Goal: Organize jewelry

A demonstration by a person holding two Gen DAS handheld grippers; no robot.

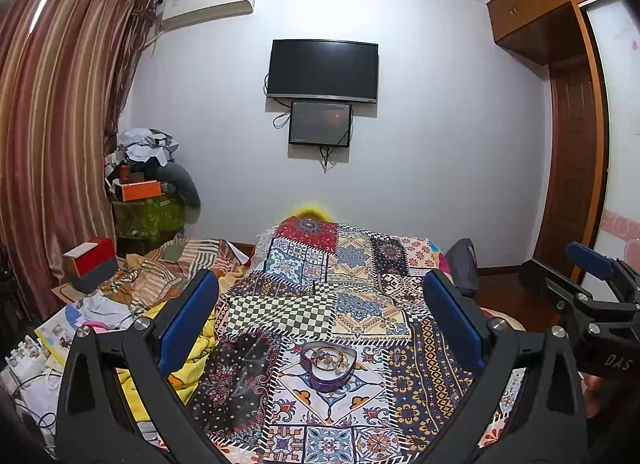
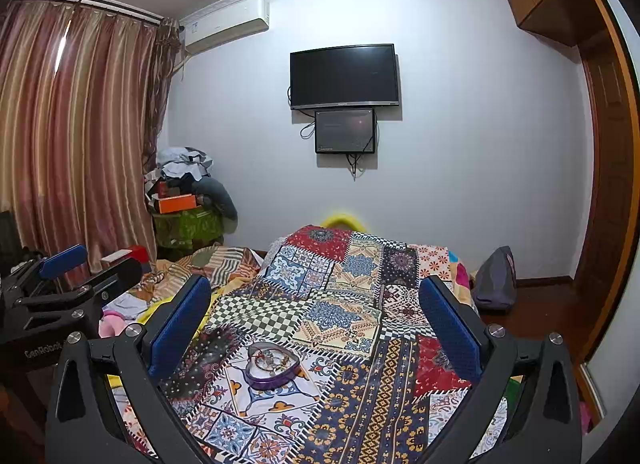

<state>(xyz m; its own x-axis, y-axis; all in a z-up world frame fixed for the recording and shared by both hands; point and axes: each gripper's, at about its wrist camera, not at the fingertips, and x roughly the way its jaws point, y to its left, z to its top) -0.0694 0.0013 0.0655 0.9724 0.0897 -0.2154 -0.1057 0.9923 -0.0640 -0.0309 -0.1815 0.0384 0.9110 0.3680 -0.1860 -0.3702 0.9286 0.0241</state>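
A purple heart-shaped jewelry box (image 1: 329,365) sits without a lid on the patchwork quilt (image 1: 304,312), with a tangle of gold-toned bracelets and chains inside. My left gripper (image 1: 320,280) is open, its blue pads wide apart, and the box lies between and just beyond them. The right gripper (image 1: 576,272) shows at the right edge of that view. In the right wrist view the same box (image 2: 273,365) lies left of centre between the wide-open pads of my right gripper (image 2: 315,284). The left gripper (image 2: 68,272) appears at the left. Neither gripper holds anything.
Clothes, papers and a red-and-white box (image 1: 90,258) clutter the bed's left side. A pile with an orange box (image 1: 141,190) fills the far corner by the curtain. A dark bag (image 2: 496,280) stands on the floor at the right, near the wooden wardrobe (image 2: 608,184).
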